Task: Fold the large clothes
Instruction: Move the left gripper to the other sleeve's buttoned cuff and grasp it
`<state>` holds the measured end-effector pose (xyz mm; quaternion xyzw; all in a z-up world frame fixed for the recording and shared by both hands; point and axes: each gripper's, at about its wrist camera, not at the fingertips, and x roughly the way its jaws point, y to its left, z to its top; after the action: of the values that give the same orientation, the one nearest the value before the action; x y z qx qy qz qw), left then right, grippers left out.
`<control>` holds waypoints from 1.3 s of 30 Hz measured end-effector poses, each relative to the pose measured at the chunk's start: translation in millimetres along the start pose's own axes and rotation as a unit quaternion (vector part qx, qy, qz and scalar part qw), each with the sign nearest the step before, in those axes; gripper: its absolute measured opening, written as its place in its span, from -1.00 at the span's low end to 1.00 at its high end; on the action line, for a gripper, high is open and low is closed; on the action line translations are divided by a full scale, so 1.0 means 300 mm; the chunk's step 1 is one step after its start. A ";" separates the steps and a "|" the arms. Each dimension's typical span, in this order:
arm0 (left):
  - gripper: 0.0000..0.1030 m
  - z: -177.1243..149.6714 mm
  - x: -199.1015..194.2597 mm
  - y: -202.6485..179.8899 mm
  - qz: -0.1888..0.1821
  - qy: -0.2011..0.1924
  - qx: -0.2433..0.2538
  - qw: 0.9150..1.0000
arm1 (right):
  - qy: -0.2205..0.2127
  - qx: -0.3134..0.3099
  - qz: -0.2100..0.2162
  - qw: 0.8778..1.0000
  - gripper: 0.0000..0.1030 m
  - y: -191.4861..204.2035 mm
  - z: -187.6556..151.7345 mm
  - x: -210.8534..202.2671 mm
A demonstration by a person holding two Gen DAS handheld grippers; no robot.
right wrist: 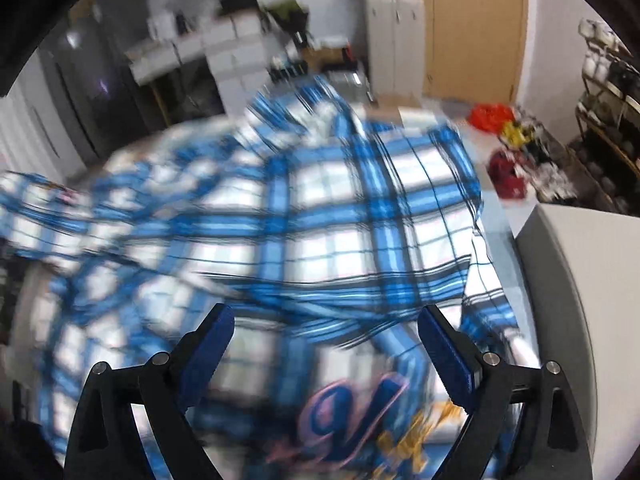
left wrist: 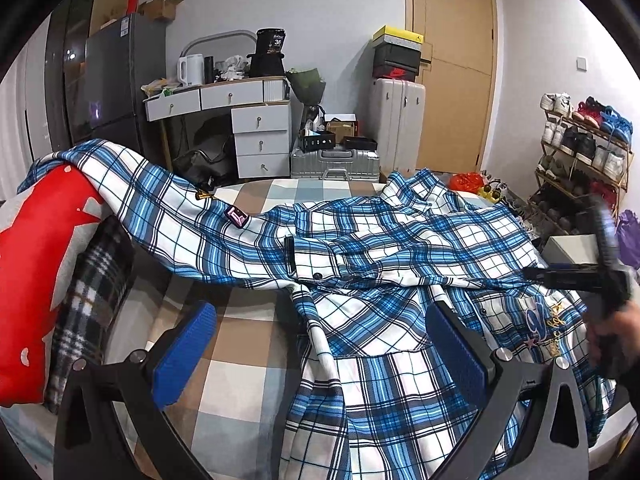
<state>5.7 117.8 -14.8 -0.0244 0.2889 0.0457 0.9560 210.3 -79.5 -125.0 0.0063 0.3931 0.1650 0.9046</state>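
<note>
In the left wrist view, the blue-and-white plaid shirt (left wrist: 400, 264) lies spread over the checked bedspread (left wrist: 240, 360), filling the middle and the 3 to 5 o'clock side, with one sleeve (left wrist: 160, 200) stretching toward 10 o'clock over a red pillow (left wrist: 40, 280). The left gripper (left wrist: 326, 350) stands wide apart with nothing between its blue pads: the left one is over bare bedspread, the right one over the shirt's edge. At 3 o'clock the right gripper (left wrist: 600, 276) shows as a blurred dark shape above the shirt. The right wrist view is heavily blurred; the shirt (right wrist: 340, 220) fills the centre, an embroidered logo (right wrist: 352, 412) sits at 6 o'clock, and the right gripper (right wrist: 326, 350) is spread wide, holding nothing.
</note>
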 end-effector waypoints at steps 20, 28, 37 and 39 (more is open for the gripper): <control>0.98 -0.021 -0.089 0.076 0.035 -0.025 -0.038 0.998 | -0.172 0.010 0.101 0.980 1.00 0.330 -0.239 -0.365; 0.98 0.127 -0.228 0.246 0.009 -0.017 -0.080 0.997 | -0.177 -0.001 0.127 0.976 1.00 0.354 -0.272 -0.387; 0.98 0.288 -0.309 0.586 -0.013 0.026 -0.188 0.982 | -0.168 0.004 0.147 0.975 1.00 0.350 -0.274 -0.387; 0.98 0.288 -0.287 0.679 -0.029 0.043 -0.251 0.967 | -0.161 0.005 0.152 0.975 1.00 0.350 -0.273 -0.378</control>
<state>-38.8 320.4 100.6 -0.2741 0.3082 0.0879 0.9067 49.1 -24.4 -86.4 0.0969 0.2376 0.2956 0.9202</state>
